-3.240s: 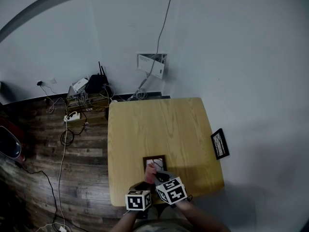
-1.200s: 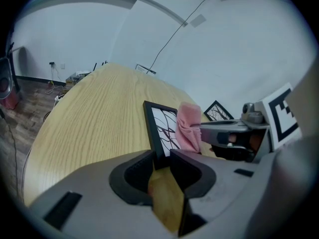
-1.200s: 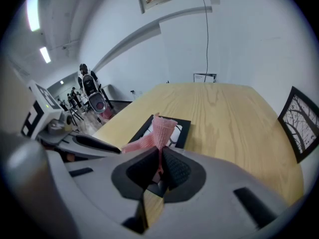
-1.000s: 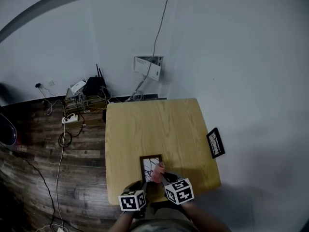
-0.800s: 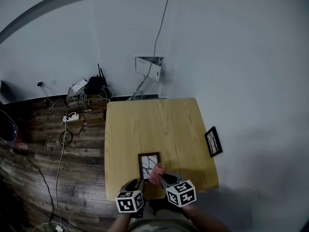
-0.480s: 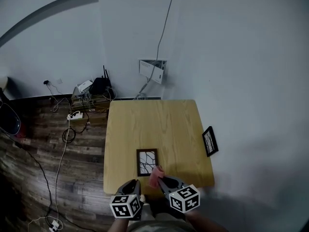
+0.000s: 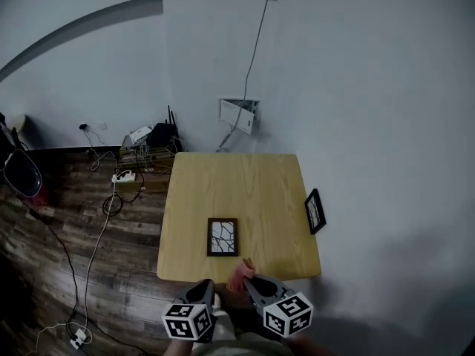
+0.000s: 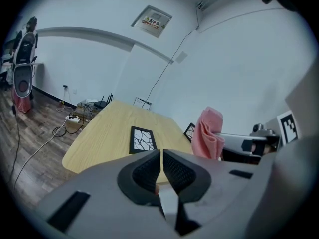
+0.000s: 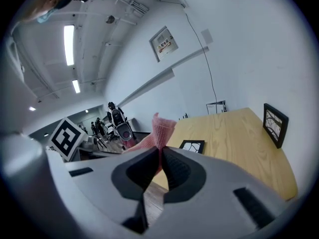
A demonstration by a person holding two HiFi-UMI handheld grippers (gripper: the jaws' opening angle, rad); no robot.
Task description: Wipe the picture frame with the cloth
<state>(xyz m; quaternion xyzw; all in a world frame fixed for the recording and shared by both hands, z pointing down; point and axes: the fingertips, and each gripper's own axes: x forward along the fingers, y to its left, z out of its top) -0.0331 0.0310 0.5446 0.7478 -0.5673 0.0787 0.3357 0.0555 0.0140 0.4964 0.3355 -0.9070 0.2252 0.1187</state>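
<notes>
two hand-held grippers here, and both sit off the near edge of the counter (image 7: 237, 176), not over it. the right hand-held gripper (image 9: 160, 158) has its jaws pinching the pink cloth (image 9: 159, 126), which sticks up out of them in a loose bunch. the left hand-held gripper (image 8: 161, 156) has its jaws pressed together, with nothing between them that i can make out.

the picture frame (image 7: 223, 236) lies flat on the counter close to the near edge, a bit left of the middle, dark border with a branchy line print. the cloth is well apart from it, so my read is the wipe isn't happening right now. it looks more like the approach, or a gap between passes.

next move, i'd say: bring the right one forward and down so the cloth lands flat on the frame's face, then rub across. the left could pin a frame edge so it doesn't skate on the wood.

a second frame (image 7: 314, 211) stands at the right edge, untouched.

containers: none in view, so nothing to report there.
</notes>
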